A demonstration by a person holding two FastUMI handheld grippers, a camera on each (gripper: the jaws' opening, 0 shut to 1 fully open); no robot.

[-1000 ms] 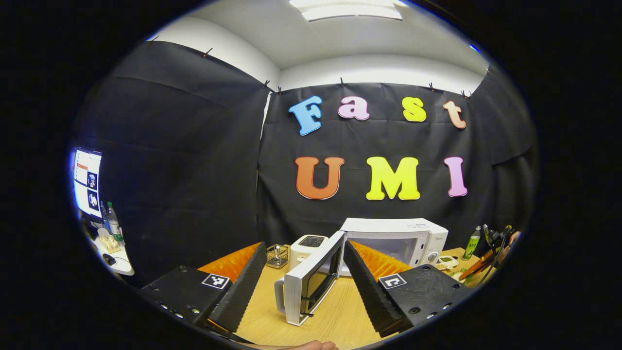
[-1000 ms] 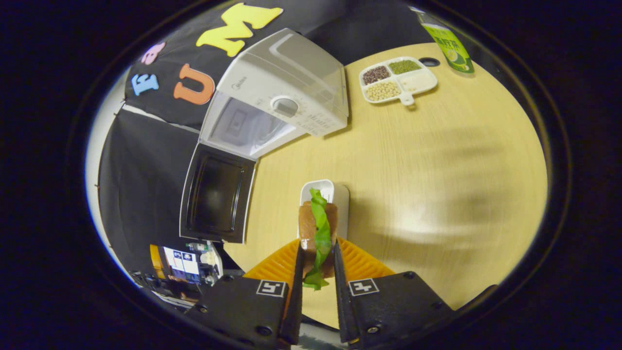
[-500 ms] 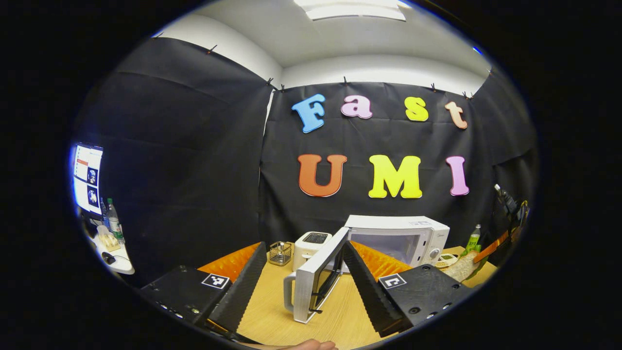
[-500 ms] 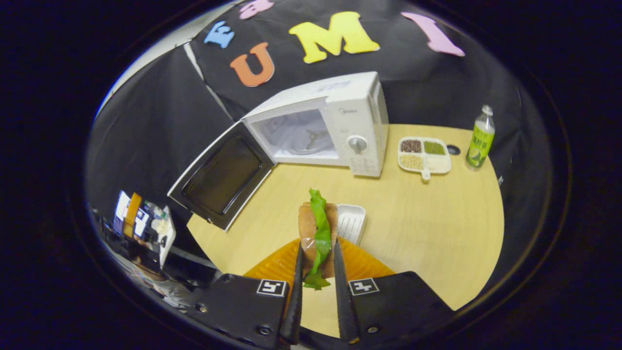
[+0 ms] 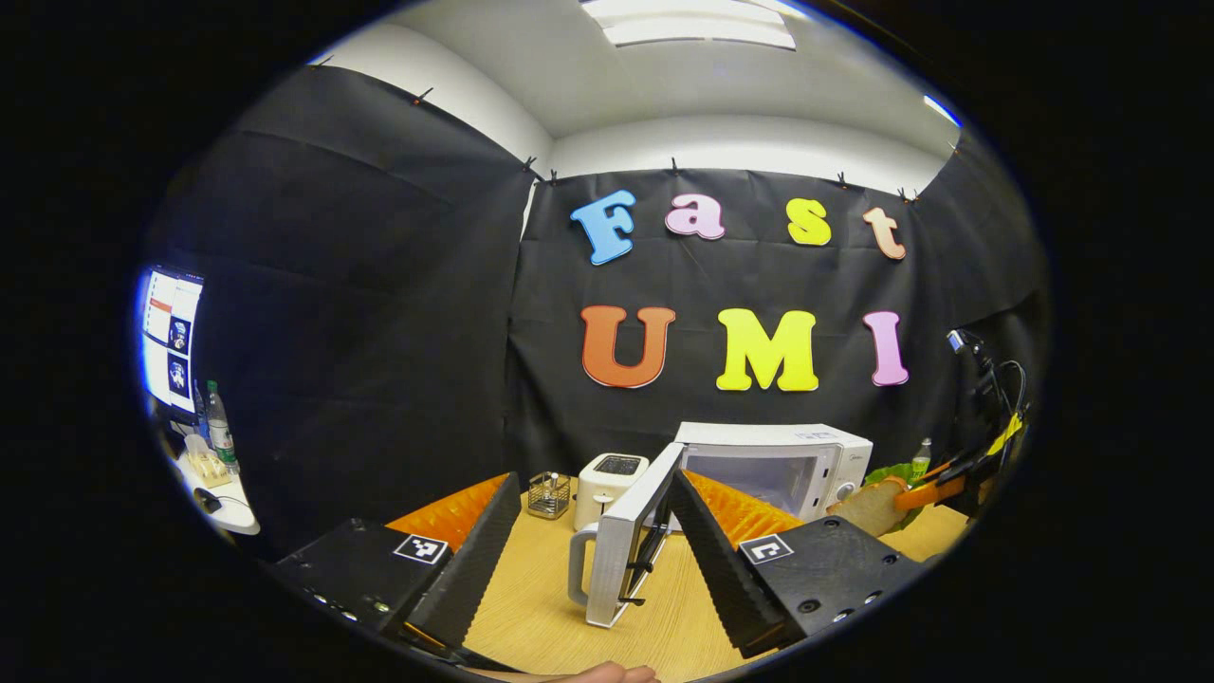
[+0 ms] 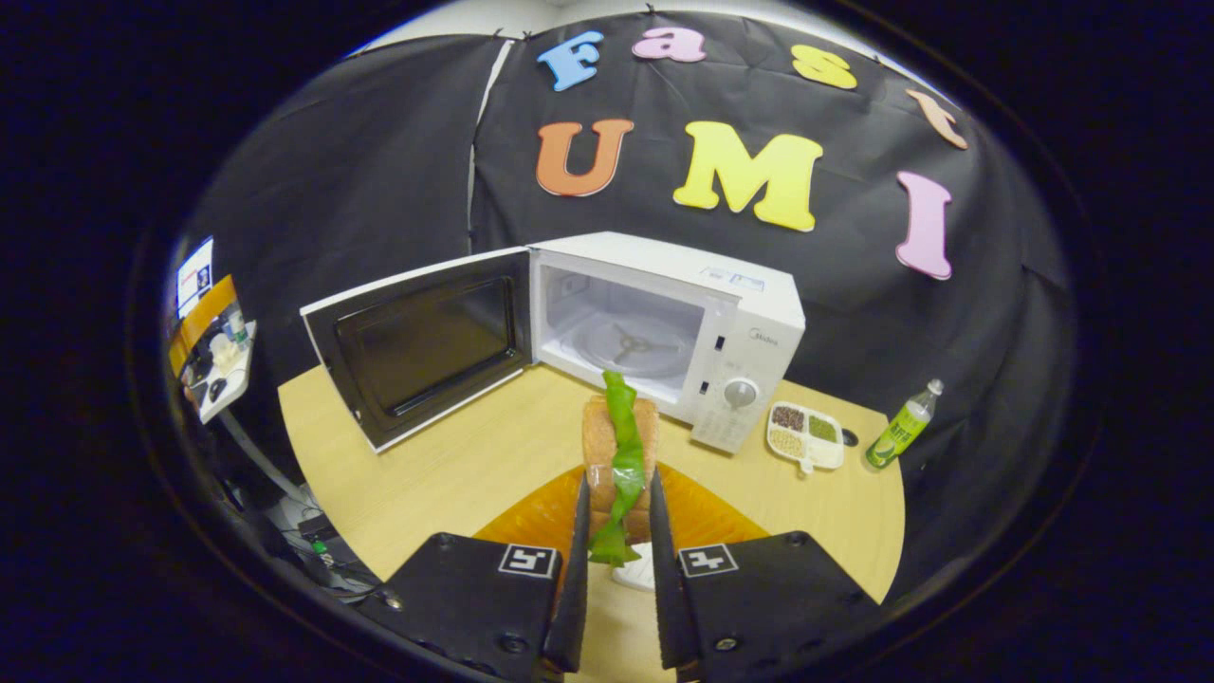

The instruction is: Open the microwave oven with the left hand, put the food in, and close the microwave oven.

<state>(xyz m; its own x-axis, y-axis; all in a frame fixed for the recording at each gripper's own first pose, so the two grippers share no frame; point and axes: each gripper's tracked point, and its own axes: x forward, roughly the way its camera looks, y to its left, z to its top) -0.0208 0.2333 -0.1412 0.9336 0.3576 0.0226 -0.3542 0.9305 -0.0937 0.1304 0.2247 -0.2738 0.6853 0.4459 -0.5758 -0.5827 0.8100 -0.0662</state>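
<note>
Wooden table (image 6: 455, 474) bears the open microwave (image 6: 664, 323); right tongs (image 6: 616, 560) clamp a sandwich (image 6: 621, 446), left tongs (image 5: 593, 550) spread, empty.

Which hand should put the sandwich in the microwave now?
The right. Its hand-held gripper already grips the sandwich, facing the microwave's open door. The left hand-held gripper is open and holds nothing.
</note>
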